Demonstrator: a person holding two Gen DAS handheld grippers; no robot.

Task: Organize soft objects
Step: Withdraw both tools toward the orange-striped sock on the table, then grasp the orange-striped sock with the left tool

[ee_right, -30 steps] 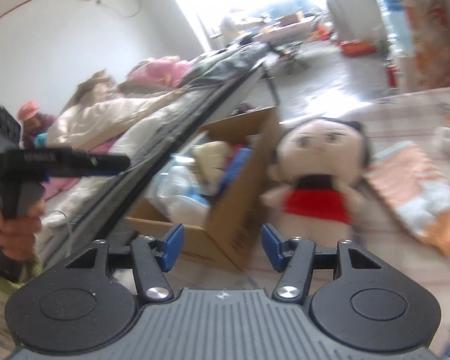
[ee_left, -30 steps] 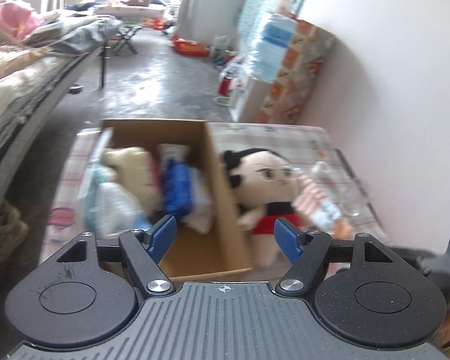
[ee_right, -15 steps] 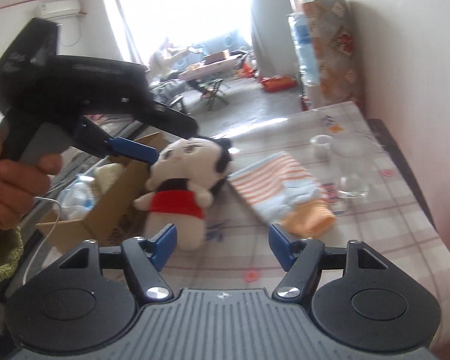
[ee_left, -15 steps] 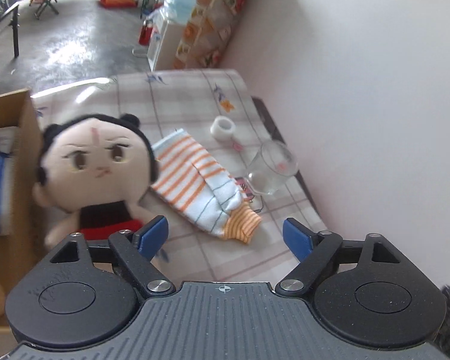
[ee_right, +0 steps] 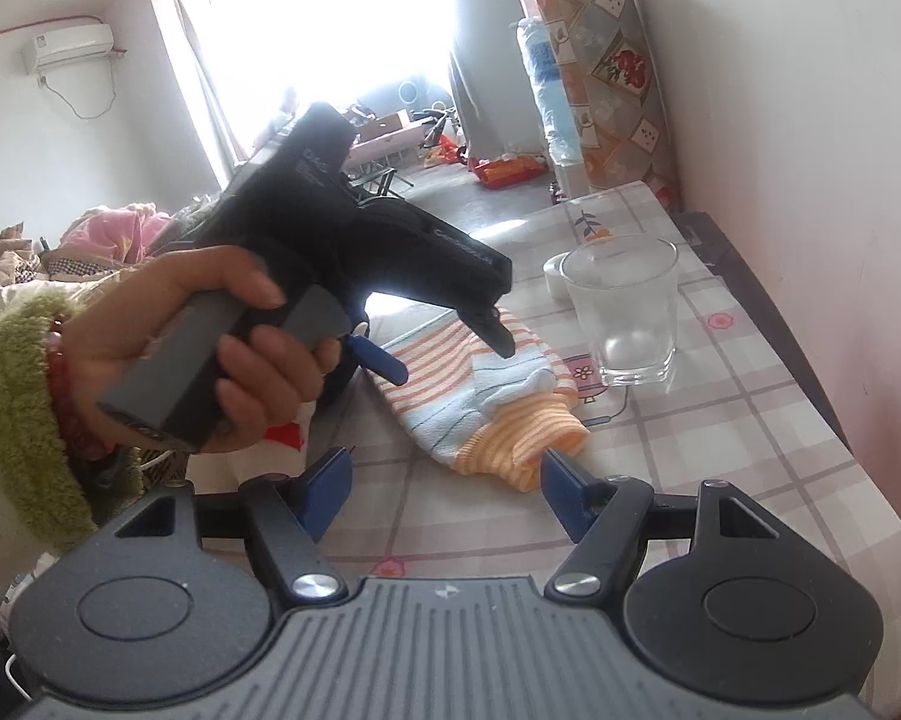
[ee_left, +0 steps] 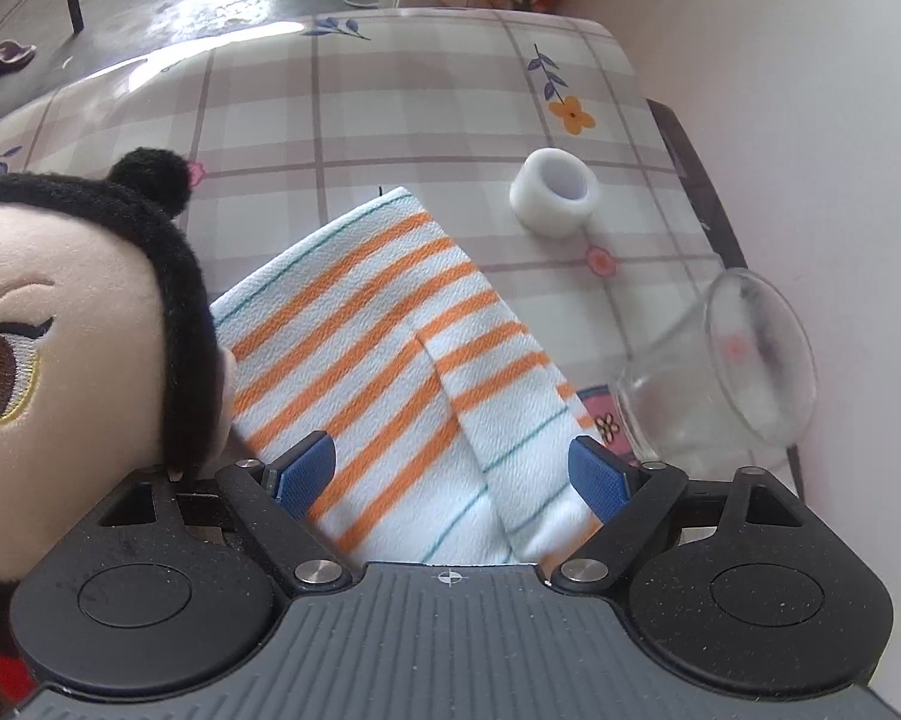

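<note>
An orange-and-white striped folded cloth (ee_left: pixel 390 360) lies on the checked tablecloth, next to a plush doll (ee_left: pixel 60 360) with black hair. My left gripper (ee_left: pixel 453 474) is open, its blue pads on either side of the cloth's near end, right above it. In the right wrist view the left gripper (ee_right: pixel 444 354) hangs over the same cloth (ee_right: pixel 486 402). My right gripper (ee_right: pixel 444 492) is open and empty, just short of the cloth's orange end.
A clear glass (ee_left: pixel 720 384) stands right of the cloth, also in the right wrist view (ee_right: pixel 624 312). A white tape roll (ee_left: pixel 552 192) lies beyond. The wall runs along the table's right edge (ee_right: pixel 810 408).
My left gripper swung right from the cardboard box and doll and came down over the striped cloth. My right gripper moved closer to the cloth's orange end.
</note>
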